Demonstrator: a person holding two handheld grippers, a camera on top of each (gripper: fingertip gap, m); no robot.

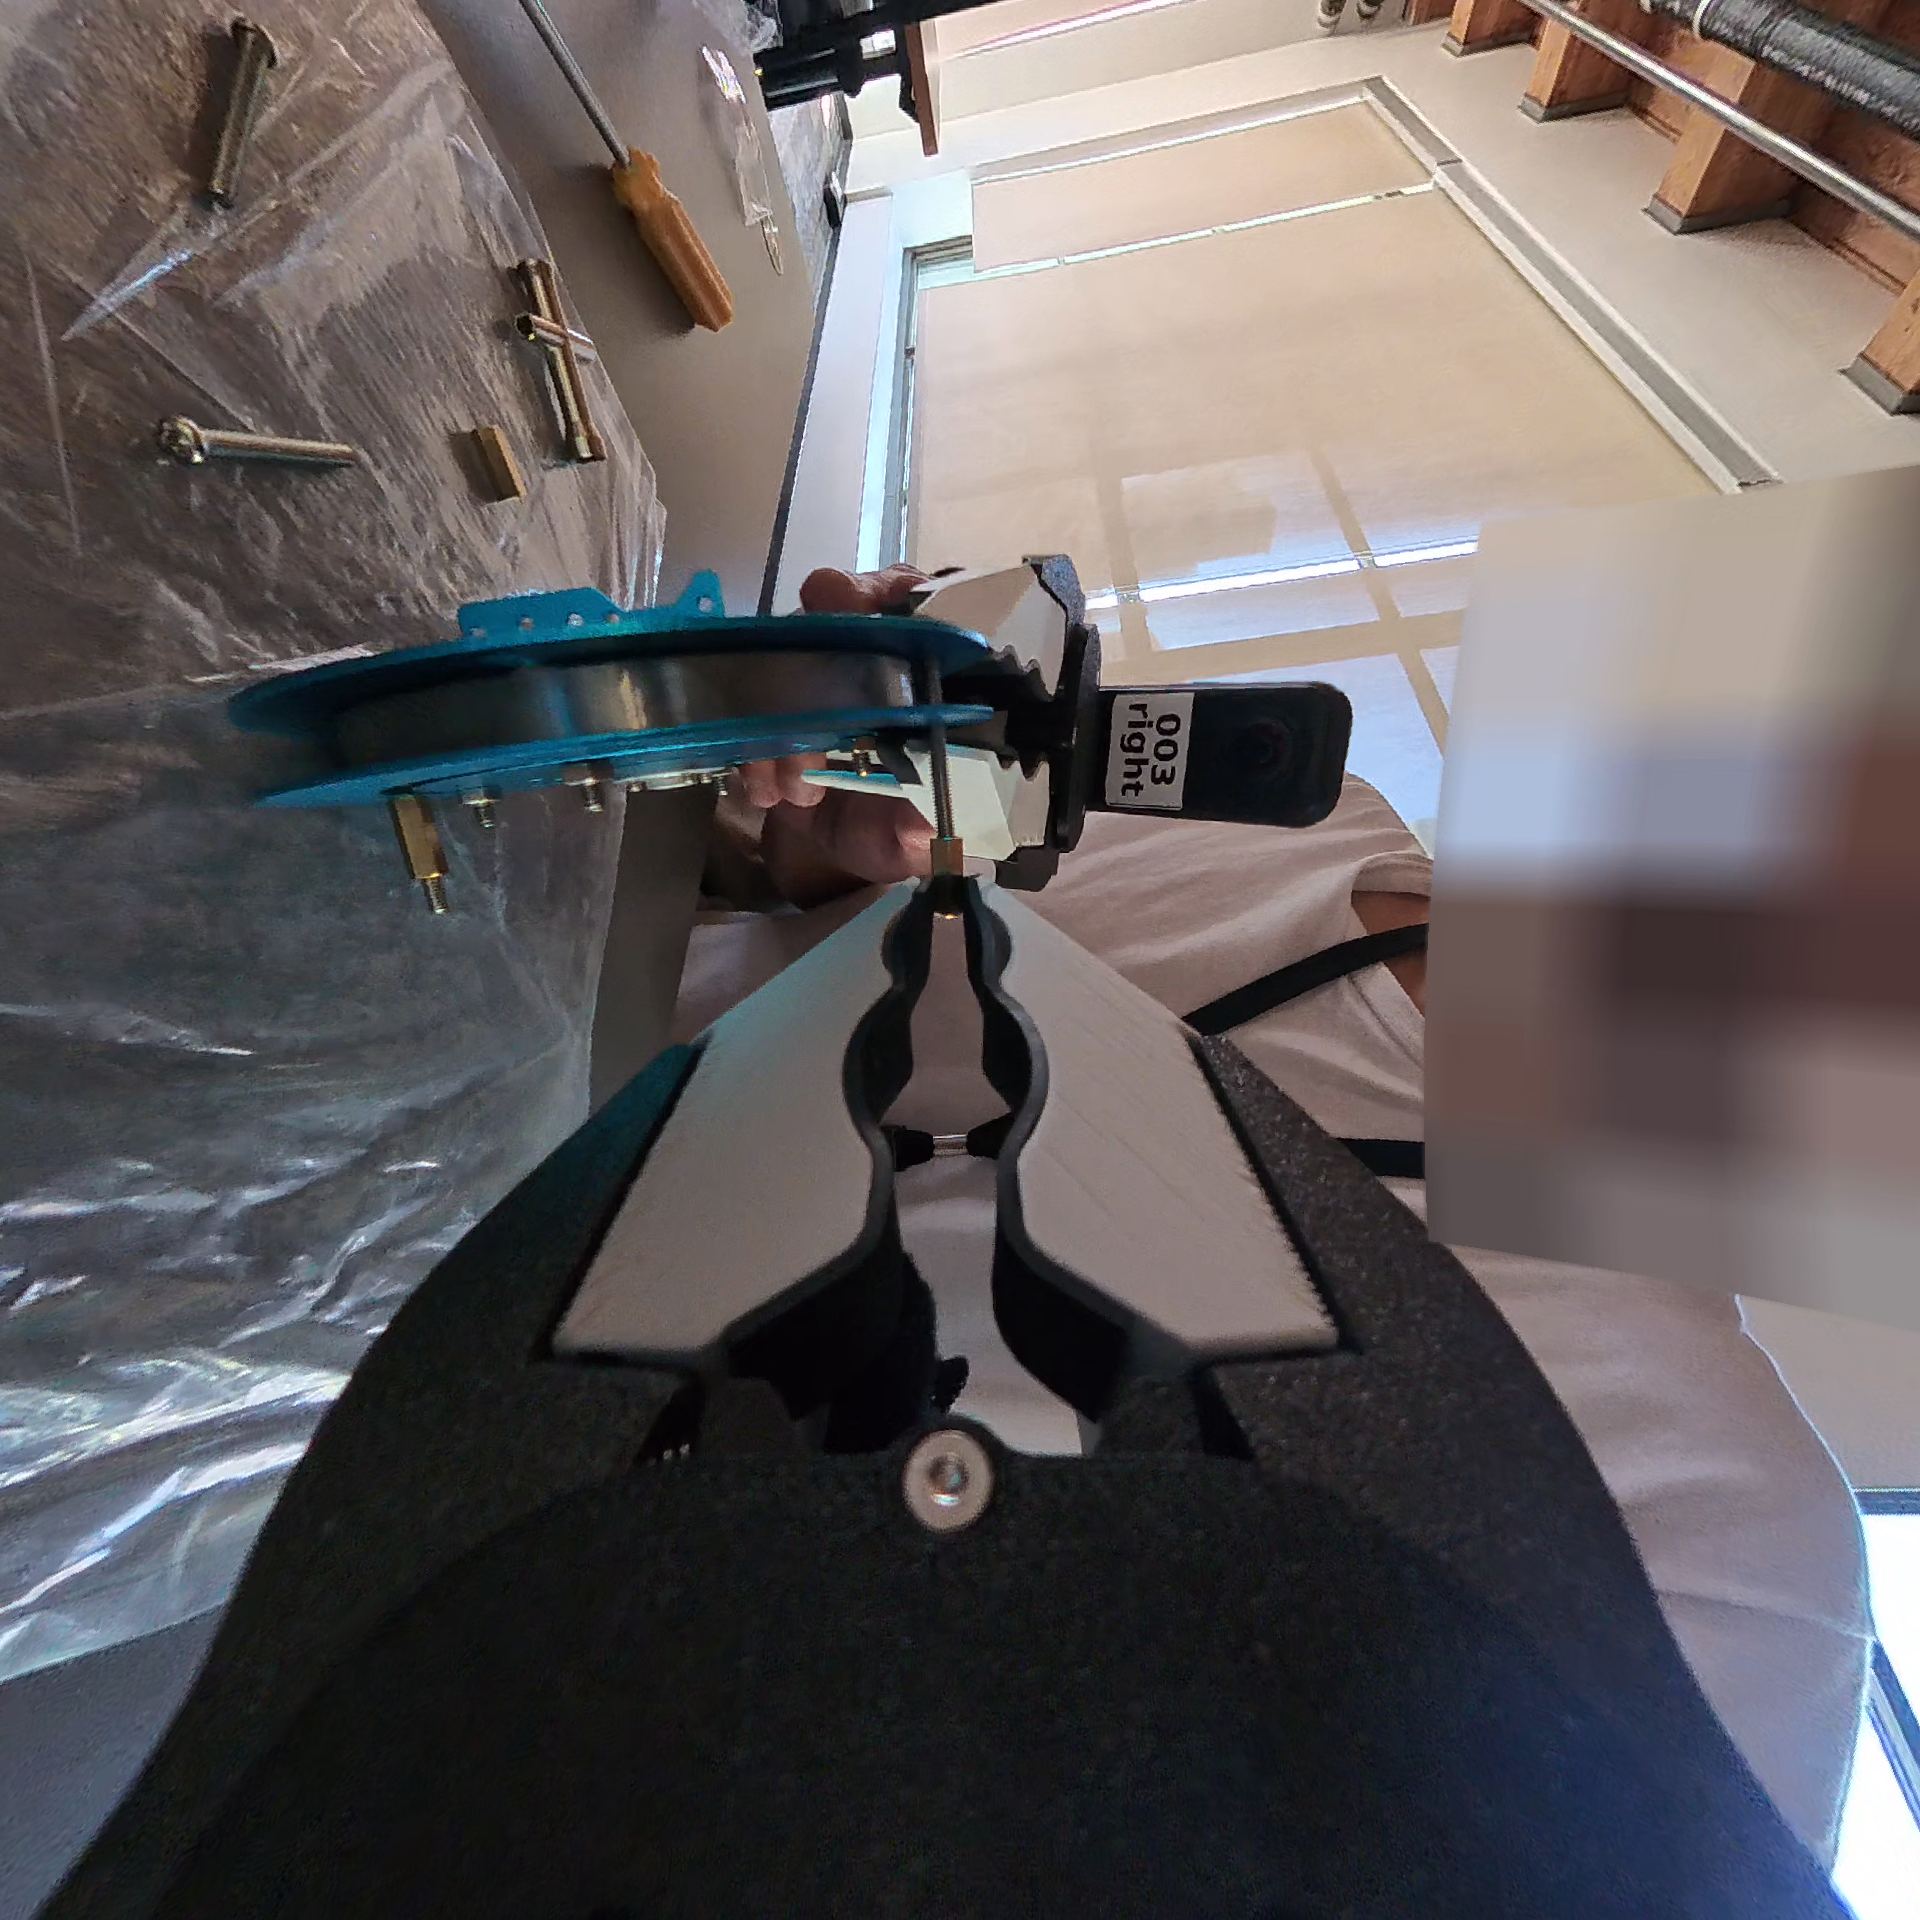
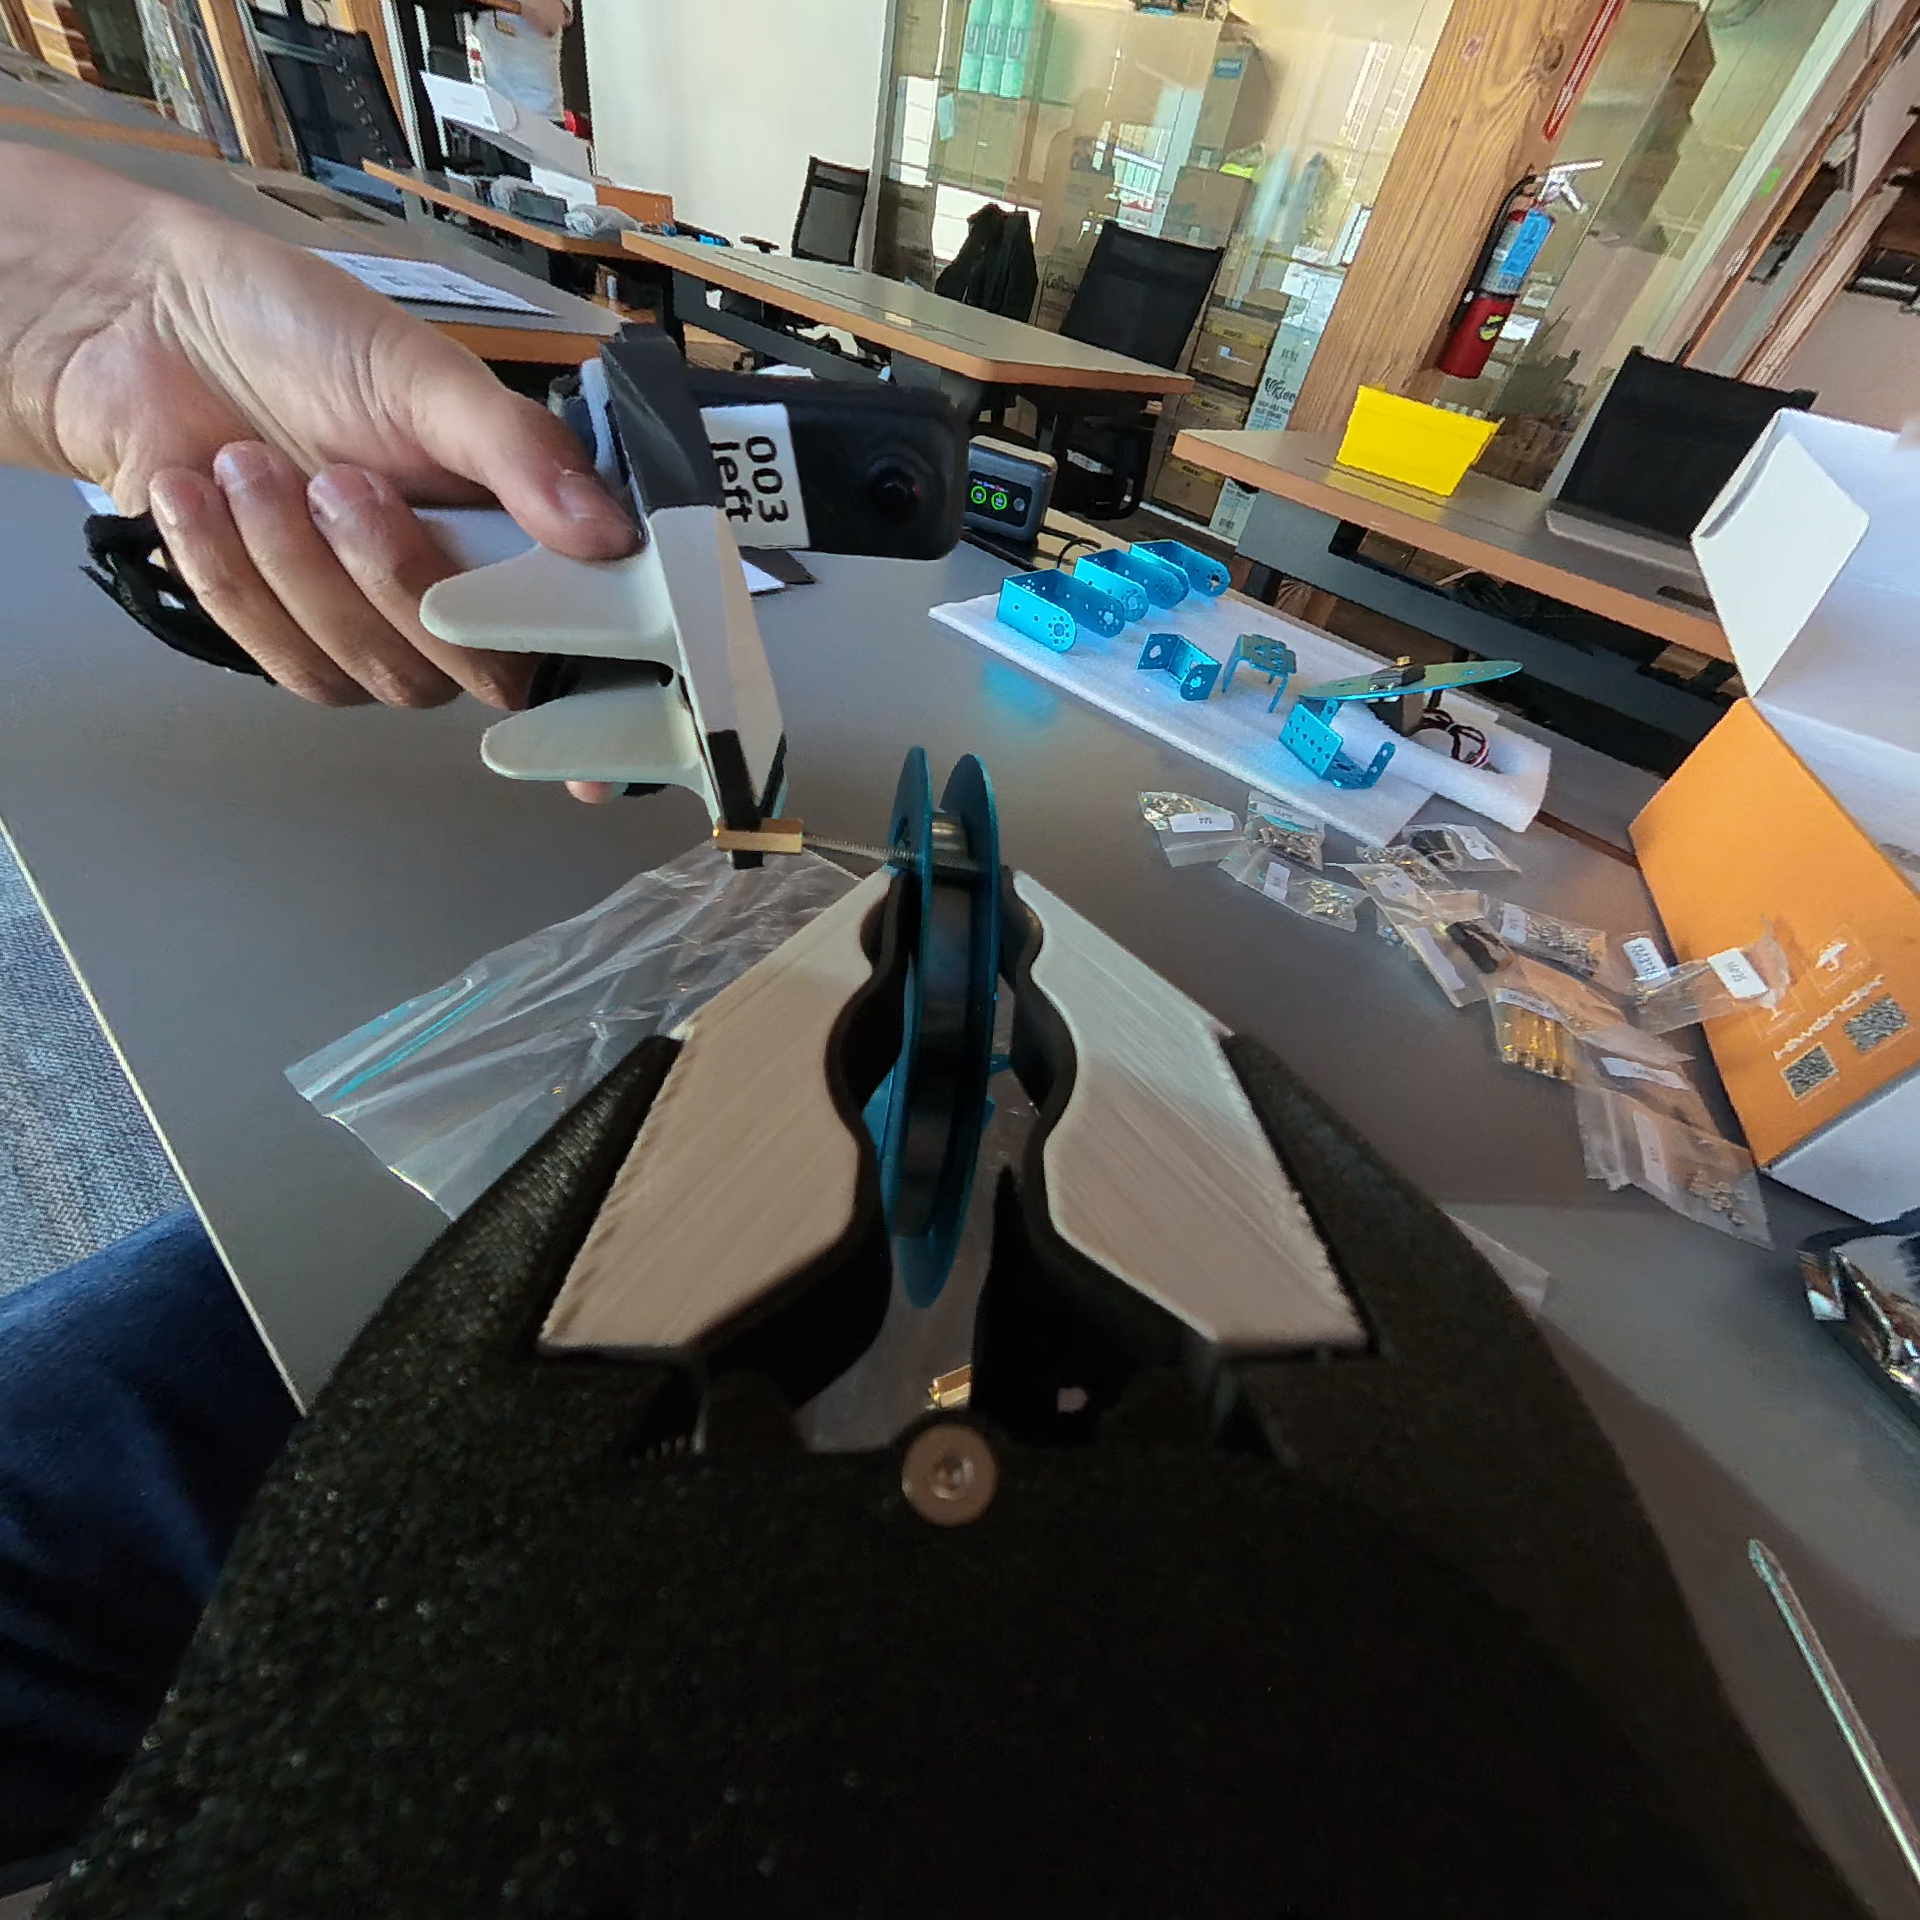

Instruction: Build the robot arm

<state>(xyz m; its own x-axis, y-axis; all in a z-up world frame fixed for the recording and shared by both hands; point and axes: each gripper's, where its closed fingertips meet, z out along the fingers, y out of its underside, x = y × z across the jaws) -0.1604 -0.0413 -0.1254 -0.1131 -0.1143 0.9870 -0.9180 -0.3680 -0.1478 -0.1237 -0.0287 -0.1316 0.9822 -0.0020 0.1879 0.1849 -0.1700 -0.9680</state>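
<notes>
Right claw (image 2: 951,883) clamps the blue wheel (image 2: 940,997), half hidden; left claw (image 1: 948,899) pinches a brass standoff (image 2: 758,834).

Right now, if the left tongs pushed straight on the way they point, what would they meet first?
Probably the blue disc assembly. The left tongs are shut on a brass standoff at the end of a thin screw running through the discs, held by the right tongs.

A grey surface (image 2: 260,831) is set in an open office. Behind it, long desks (image 2: 914,322) with orange edges and black chairs (image 2: 1138,281) are seen. A wooden pillar (image 2: 1403,208) carries a red fire extinguisher (image 2: 1486,301) before glass walls (image 2: 1091,125). Grey carpet (image 2: 62,1091) covers the floor. Daylight is admitted through blinds (image 1: 1195,343).
</notes>
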